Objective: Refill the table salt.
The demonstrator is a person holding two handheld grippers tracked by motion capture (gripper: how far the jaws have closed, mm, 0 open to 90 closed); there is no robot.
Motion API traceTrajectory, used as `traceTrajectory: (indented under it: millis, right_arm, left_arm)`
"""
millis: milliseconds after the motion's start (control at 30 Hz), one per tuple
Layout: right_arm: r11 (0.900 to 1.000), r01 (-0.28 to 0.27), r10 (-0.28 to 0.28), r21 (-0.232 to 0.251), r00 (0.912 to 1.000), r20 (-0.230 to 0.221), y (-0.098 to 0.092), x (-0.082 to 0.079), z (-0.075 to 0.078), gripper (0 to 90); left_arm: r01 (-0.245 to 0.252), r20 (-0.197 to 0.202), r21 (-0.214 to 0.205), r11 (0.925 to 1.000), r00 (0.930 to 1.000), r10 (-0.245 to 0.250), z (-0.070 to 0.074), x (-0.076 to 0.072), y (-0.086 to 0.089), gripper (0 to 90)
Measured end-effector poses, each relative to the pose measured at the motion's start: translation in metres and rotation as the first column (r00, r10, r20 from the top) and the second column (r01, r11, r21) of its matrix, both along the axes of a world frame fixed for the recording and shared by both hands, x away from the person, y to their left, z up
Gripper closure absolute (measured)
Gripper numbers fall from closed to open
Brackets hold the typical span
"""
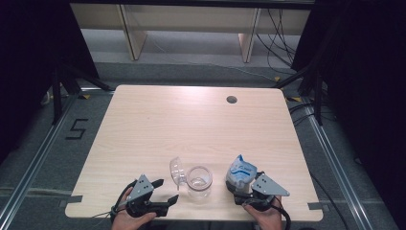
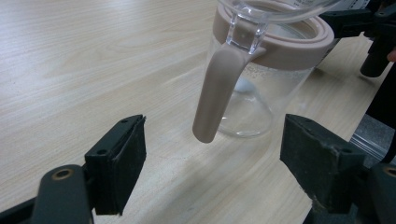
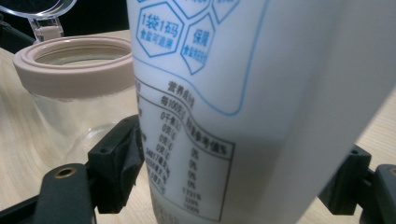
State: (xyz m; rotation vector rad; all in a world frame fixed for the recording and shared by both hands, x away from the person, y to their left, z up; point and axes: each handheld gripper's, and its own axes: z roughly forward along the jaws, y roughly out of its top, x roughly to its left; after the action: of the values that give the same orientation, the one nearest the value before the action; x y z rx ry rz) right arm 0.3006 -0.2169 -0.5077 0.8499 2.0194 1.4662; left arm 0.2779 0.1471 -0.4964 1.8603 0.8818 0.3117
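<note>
Step in hand: I judge it as getting the white pouch (image 1: 241,172) over the glass jar (image 1: 199,181) to pour its contents in.
Landmark: I take the jar as my reference; it stands upright on the counter (image 1: 191,120) near the front edge, between my two hands.
Jar lid: the clear hinged lid (image 1: 177,171) stands flipped open on the jar's far-left side, so the mouth with its beige rim (image 3: 74,65) is free.
Jar handle: a beige handle (image 2: 215,91) hangs down the side facing my left gripper.
Right gripper: my right gripper (image 1: 243,188) sits just right of the jar, jaws set wide and clamped on the lower body of the pouch, which stands upright in them.
Left gripper: my left gripper (image 1: 165,190) rests just left of the jar, jaws apart with nothing between them, the handle ahead of the gap.
How I'd do it well: close the left jaws on the handle or jar wall first so the jar cannot slide or tip.
Pour: then lift the pouch, bring its top above the rim, and tilt slowly toward the side away from the lid.
Risk: squeezing the soft pouch harder could burst contents out; I cannot tell whether its top is cut open.
</note>
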Motion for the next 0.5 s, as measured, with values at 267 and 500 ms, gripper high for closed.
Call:
traceTrajectory:
  millis: [267,500]
  right_arm:
    - [0.9999,-0.013,0.013,0.0,0.9999,-0.003,0.0023,0.0033,-0.0025,24.6]
    - [0.9999,-0.013,0.013,-0.011,0.9999,-0.001,0.0032,0.0063,-0.0048,25.8]
  left_arm:
    - [0.0,-0.001,-0.006,1.0,1.0,0.0,-0.0004,-0.0007,-0.0026,22.0]
    - [-0.005,-0.005,-0.011,0.9999,1.0,0.005,0.0005,-0.0012,-0.0021,21.9]
